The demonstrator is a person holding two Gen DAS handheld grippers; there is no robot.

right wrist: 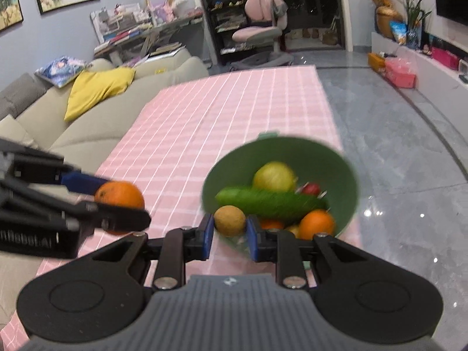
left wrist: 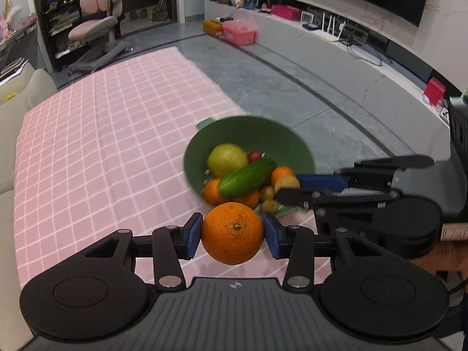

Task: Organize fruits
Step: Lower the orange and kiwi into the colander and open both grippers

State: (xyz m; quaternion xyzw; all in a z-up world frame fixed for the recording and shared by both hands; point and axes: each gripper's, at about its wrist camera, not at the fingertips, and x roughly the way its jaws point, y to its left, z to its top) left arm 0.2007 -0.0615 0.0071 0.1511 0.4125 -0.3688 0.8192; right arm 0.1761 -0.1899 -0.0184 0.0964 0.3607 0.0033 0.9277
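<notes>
My left gripper [left wrist: 232, 234] is shut on a large orange [left wrist: 232, 233] and holds it above the pink checked tablecloth [left wrist: 102, 152], just in front of the green bowl [left wrist: 263, 134]. My right gripper [right wrist: 228, 228] is shut on a small tan round fruit [right wrist: 229, 220] at the bowl's near rim [right wrist: 286, 146]. The bowl holds a cucumber [right wrist: 272, 204], a yellow-green fruit [right wrist: 275, 177], oranges [right wrist: 317, 223], a small red fruit [right wrist: 310, 188] and small tan fruits [left wrist: 269, 194]. The left gripper and its orange [right wrist: 120, 197] show at the left of the right wrist view.
A beige sofa [right wrist: 87, 111] with a yellow cushion [right wrist: 96, 90] runs along the table's left side. Grey floor [right wrist: 395, 152] lies right of the table; the bowl sits near that edge. A pink chair [left wrist: 96, 26] and a white TV bench [left wrist: 336, 55] stand further off.
</notes>
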